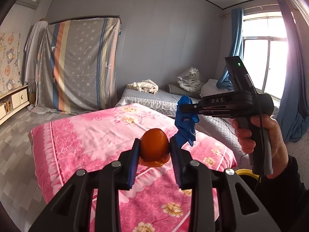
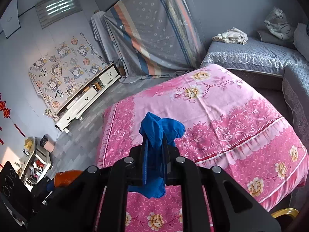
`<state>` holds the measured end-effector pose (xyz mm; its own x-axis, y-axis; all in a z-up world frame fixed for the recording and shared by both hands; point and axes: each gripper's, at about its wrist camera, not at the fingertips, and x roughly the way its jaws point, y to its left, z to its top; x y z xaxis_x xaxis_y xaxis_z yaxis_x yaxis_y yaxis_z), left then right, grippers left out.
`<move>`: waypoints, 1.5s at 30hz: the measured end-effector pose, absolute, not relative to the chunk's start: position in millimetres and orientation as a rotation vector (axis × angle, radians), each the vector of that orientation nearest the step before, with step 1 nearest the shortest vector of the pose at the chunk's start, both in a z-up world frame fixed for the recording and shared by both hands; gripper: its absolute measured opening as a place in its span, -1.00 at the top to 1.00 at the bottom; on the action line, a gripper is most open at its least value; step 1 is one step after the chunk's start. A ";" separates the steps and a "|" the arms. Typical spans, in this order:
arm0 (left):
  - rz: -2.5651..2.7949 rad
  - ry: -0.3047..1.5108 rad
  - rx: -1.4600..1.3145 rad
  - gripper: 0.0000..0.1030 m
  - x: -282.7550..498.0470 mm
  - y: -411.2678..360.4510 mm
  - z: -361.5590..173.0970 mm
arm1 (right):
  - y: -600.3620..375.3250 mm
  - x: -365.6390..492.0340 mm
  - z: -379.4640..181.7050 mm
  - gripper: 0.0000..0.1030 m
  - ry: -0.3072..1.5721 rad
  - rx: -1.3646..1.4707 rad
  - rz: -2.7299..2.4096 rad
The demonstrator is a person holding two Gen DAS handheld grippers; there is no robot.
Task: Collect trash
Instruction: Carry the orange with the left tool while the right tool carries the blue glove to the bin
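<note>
An orange peel (image 1: 154, 147), domed like half a fruit, sits clamped between the blue pads of my left gripper (image 1: 154, 147), held up above the pink floral bedspread (image 1: 92, 135). In the left wrist view my right gripper (image 1: 185, 108) comes in from the right, held by a hand (image 1: 256, 135), shut on a crumpled blue glove (image 1: 186, 123) that hangs down from it. In the right wrist view the blue glove (image 2: 156, 135) fills the shut jaws of the right gripper (image 2: 155, 141) over the bedspread (image 2: 222, 116). The orange peel (image 2: 66, 177) shows at lower left there.
A yellow rim (image 1: 246, 173) peeks out low beside the bed, and again as a yellow rim (image 2: 285, 211) at lower right. A grey-covered bed (image 1: 162, 98) with a bag and cloths stands behind. A covered mattress (image 1: 81, 63) leans on the wall. A white low cabinet (image 2: 87, 98) lines the left wall.
</note>
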<state>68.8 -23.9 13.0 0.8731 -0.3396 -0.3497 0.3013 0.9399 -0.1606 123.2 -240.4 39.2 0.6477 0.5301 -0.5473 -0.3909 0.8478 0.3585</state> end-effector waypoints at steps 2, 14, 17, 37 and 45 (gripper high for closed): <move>-0.353 0.365 -0.095 0.43 66.4 -32.8 20.1 | -251.0 111.5 47.1 0.79 0.658 0.212 0.512; -0.485 0.300 -0.035 0.43 60.2 -92.7 48.6 | -337.7 50.1 76.4 0.79 0.496 0.230 0.333; -0.526 0.295 -0.022 0.43 60.1 -109.5 51.5 | -364.2 35.3 73.4 0.79 0.475 0.254 0.290; -0.828 0.366 0.025 0.42 60.0 -239.1 29.1 | -496.0 -75.2 -1.4 0.79 0.440 0.371 -0.096; -0.907 0.455 0.074 0.42 75.7 -292.3 -7.9 | -522.8 -99.9 -41.1 0.79 0.448 0.422 -0.219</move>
<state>75.7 -292.3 -7.9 0.5278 -0.7432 -0.4112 0.7740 0.6202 -0.1275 -99.9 -522.8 -41.1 0.8803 -0.1123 -0.4610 0.2945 0.8910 0.3454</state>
